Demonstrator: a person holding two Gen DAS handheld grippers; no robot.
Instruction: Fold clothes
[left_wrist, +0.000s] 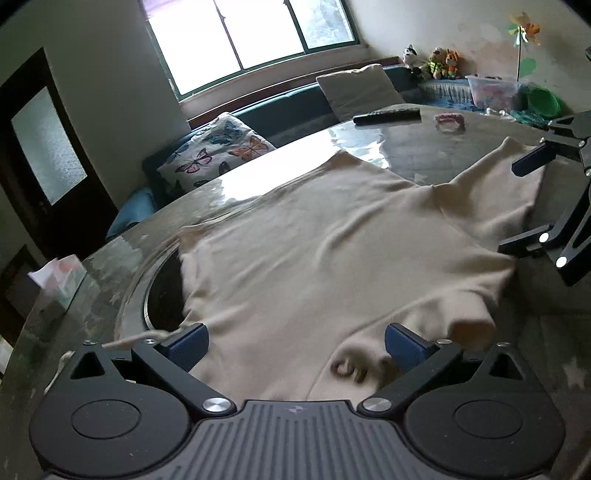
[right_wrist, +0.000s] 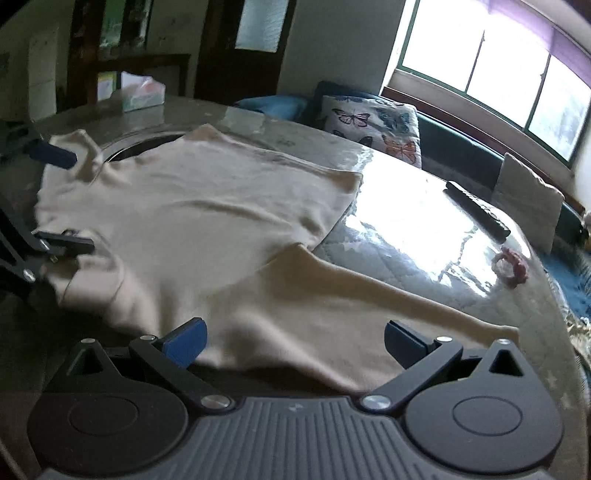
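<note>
A beige long-sleeved top (left_wrist: 332, 240) lies spread flat on the round table (left_wrist: 388, 147), collar end near me, partly over a round dark opening (left_wrist: 166, 291) in the tabletop. My left gripper (left_wrist: 295, 345) is open, its blue pads either side of the collar edge. My right gripper (right_wrist: 295, 341) is open over the near sleeve (right_wrist: 332, 295) and hem. The right gripper also shows in the left wrist view (left_wrist: 524, 203) at the cloth's right edge. The left gripper shows in the right wrist view (right_wrist: 62, 199) by the far cloth edge.
A remote control (left_wrist: 386, 116) and a pink ring-shaped object (left_wrist: 448, 122) lie at the table's far side. A tissue box (left_wrist: 59, 284) stands at the left edge. A sofa with a butterfly cushion (left_wrist: 218, 147) runs behind the table under the window.
</note>
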